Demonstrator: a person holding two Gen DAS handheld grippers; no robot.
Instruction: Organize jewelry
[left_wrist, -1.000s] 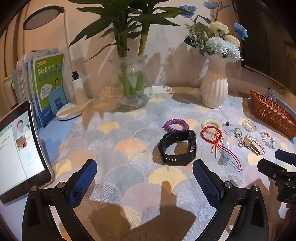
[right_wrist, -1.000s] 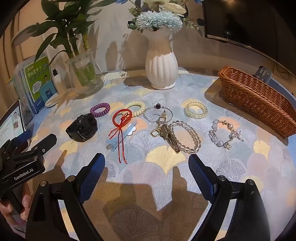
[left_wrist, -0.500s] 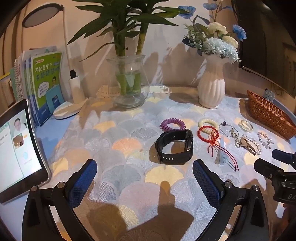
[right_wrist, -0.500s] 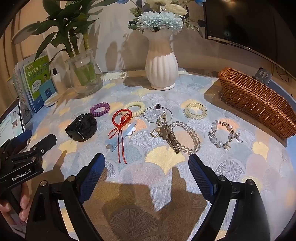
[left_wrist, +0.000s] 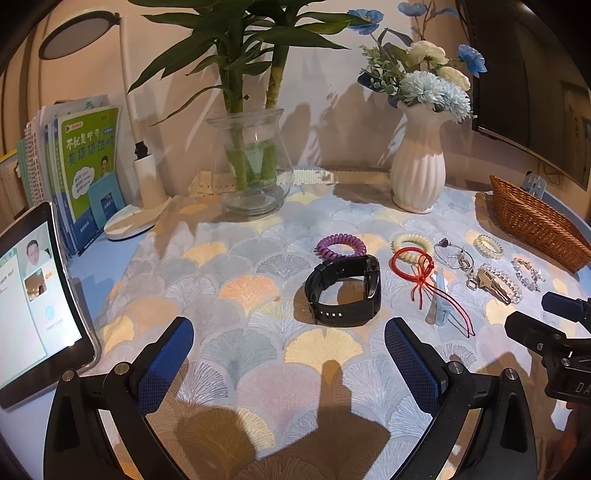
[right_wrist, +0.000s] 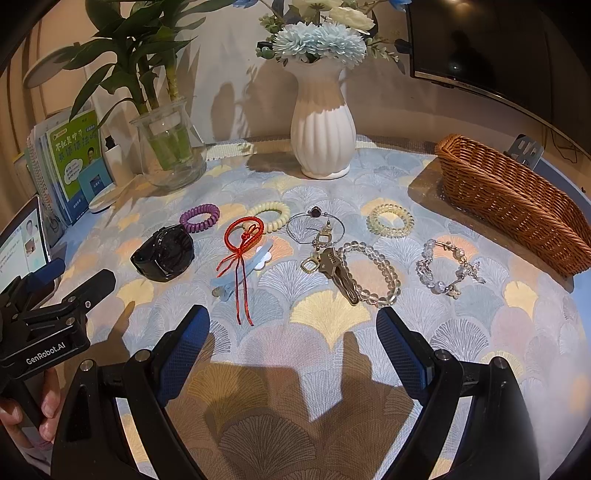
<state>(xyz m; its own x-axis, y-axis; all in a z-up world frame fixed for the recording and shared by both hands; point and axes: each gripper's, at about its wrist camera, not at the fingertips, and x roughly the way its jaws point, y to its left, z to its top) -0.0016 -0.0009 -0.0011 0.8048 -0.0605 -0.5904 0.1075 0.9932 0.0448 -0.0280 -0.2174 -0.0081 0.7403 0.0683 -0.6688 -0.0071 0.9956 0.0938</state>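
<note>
Jewelry lies in a row on the patterned cloth: a black watch (left_wrist: 345, 291) (right_wrist: 164, 253), a purple coil tie (left_wrist: 340, 245) (right_wrist: 199, 218), a cream coil tie (right_wrist: 269, 216), a red cord bracelet (left_wrist: 415, 264) (right_wrist: 243, 236), a wire bangle (right_wrist: 316, 229), keys (right_wrist: 338, 271), a clear bead bracelet (right_wrist: 373, 273), a yellow coil tie (right_wrist: 388, 219) and a crystal bracelet (right_wrist: 447, 271). A wicker basket (right_wrist: 513, 199) (left_wrist: 535, 225) stands at the right. My left gripper (left_wrist: 288, 350) is open and empty, just short of the watch. My right gripper (right_wrist: 291, 341) is open and empty, short of the keys.
A white flower vase (right_wrist: 321, 136) and a glass vase with bamboo (left_wrist: 251, 166) stand at the back. A desk lamp (left_wrist: 136, 177), books (left_wrist: 81, 166) and a tablet (left_wrist: 33, 295) are at the left. A blue hair clip (right_wrist: 240, 273) lies under the red cord.
My left gripper has drawn back slightly and shifted its view a little right, so the watch looks farther off. My right gripper has barely moved. Both stay open and empty.
</note>
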